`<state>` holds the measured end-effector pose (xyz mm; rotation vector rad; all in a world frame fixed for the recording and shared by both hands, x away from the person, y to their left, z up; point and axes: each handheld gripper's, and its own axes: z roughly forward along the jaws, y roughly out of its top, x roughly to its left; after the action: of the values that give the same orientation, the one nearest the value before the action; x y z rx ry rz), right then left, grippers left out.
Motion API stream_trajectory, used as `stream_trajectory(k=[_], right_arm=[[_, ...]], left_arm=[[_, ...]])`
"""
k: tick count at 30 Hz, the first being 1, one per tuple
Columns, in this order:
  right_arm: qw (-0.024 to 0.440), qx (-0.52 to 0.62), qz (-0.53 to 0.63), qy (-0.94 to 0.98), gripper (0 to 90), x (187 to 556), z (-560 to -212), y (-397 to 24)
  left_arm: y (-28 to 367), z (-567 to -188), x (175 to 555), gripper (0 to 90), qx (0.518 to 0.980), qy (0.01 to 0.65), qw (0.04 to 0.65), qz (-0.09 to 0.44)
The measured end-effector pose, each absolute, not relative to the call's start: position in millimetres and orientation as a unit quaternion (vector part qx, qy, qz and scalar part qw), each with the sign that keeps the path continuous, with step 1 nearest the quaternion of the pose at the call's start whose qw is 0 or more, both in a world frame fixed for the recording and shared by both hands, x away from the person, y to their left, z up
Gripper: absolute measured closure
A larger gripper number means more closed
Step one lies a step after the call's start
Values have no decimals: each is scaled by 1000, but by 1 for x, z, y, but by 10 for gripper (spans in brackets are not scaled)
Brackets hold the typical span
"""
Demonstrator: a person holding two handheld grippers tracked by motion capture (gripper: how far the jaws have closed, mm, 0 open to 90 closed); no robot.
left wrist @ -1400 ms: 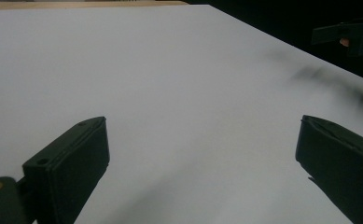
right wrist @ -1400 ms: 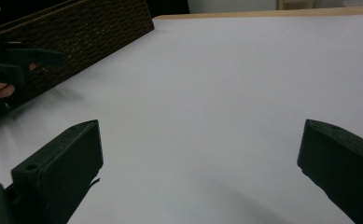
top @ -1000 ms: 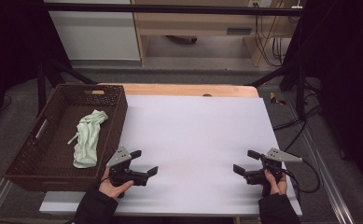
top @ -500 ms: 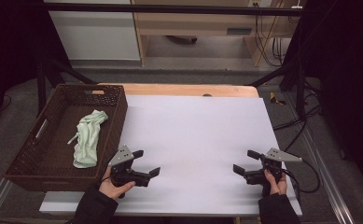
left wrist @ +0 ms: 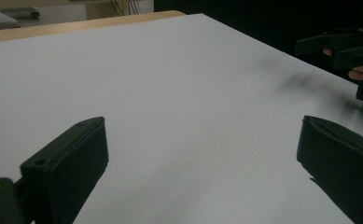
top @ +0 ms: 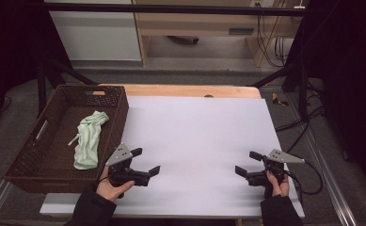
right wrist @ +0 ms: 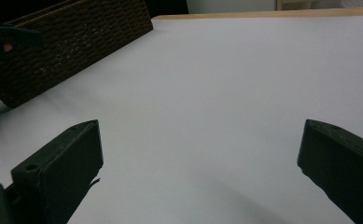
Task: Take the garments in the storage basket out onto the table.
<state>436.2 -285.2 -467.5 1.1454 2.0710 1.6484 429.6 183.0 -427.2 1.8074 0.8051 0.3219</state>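
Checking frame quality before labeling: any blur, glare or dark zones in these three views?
High view: evenly lit white table, no glare; surroundings fall to near black; basket and pale green cloth are sharp. Left gripper view: streaky smear on the table near the right claw; near jaws soft. Right gripper view: basket wall textured and readable, near jaws dark and soft.

There are no words, numbers or signs to read anywhere. The white sheet on the bench is blank. The brown basket has no label, and the green cloth in it has no print. The grey plates on the two tools are plain too. The boxes and shelves far at the back are too small and dim to read.
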Motion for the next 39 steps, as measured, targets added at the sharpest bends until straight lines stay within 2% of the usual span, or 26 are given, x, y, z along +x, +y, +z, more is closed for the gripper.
stream_trajectory(k=[21, 39], right_arm=[[128, 394, 565, 714, 7, 436, -468, -285], [127, 395, 564, 714, 7, 436, -468, -285]], left_arm=[[196, -391, 422, 17, 752, 331, 547, 160], [231, -363, 422, 17, 735, 361, 543, 189]])
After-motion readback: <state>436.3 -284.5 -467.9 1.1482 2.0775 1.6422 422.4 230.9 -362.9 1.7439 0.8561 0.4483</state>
